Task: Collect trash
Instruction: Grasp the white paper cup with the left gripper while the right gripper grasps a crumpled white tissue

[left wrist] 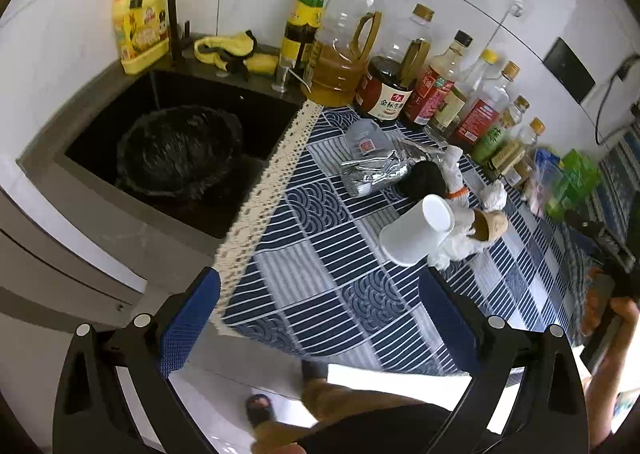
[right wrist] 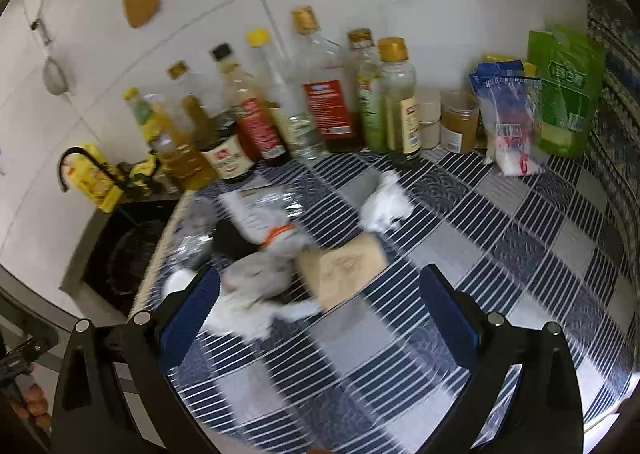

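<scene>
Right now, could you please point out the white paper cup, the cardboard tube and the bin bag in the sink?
white paper cup [left wrist: 414,232], left wrist view, its side wall.
cardboard tube [left wrist: 489,225], left wrist view, its outer side.
bin bag [left wrist: 180,150], left wrist view, its black lining.

One white paper cup [left wrist: 416,232], one cardboard tube [left wrist: 490,225], one foil wrapper [left wrist: 374,172], one lined bin [left wrist: 180,150], two pouches [right wrist: 564,90].

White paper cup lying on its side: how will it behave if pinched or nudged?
The white paper cup looks empty, so probably very light. On its side on the tablecloth, it may roll in an arc if nudged. Thin walls will likely crush under a firm pinch; both grippers are open and nowhere near it.
</scene>
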